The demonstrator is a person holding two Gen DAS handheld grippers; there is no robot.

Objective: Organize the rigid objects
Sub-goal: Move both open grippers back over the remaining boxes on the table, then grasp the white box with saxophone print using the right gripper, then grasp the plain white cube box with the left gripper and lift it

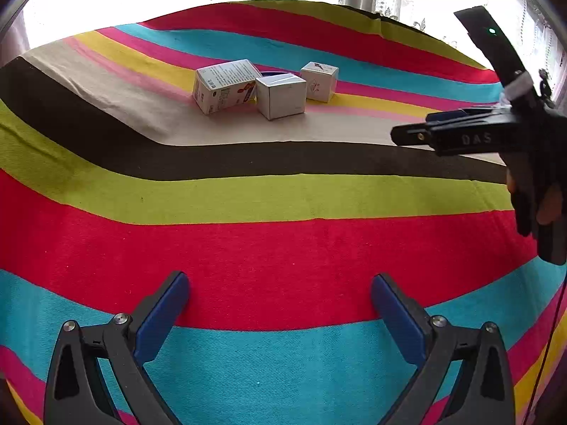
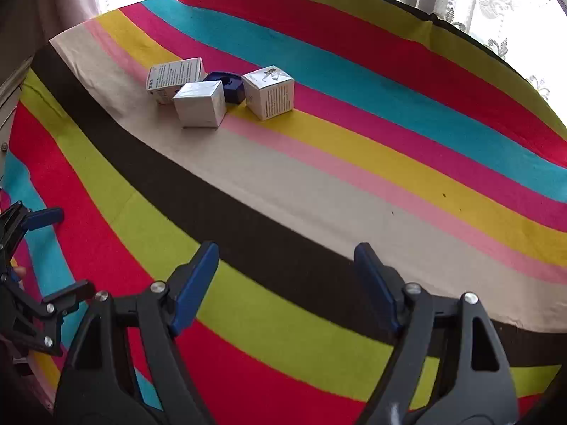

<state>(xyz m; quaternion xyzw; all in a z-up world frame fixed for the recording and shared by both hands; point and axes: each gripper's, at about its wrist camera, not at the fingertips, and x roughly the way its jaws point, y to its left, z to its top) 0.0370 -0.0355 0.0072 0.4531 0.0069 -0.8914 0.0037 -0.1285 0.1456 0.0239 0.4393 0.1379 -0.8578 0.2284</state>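
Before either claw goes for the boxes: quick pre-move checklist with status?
1. Left claw open and empty: ok.
2. Right claw open and empty: ok.
3. Three white boxes on the striped cloth, the printed box, the plain box and the cube box: ok.
4. Dark blue item between the boxes identified: cannot tell, mostly hidden.
5. Boxes spaced for a clean grasp: not ok, the plain box sits tight against its neighbours.
6. Cloth between claws and boxes free of obstacles: ok.

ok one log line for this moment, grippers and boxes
left gripper open, empty | right gripper open, empty | three boxes clustered on cloth, untouched
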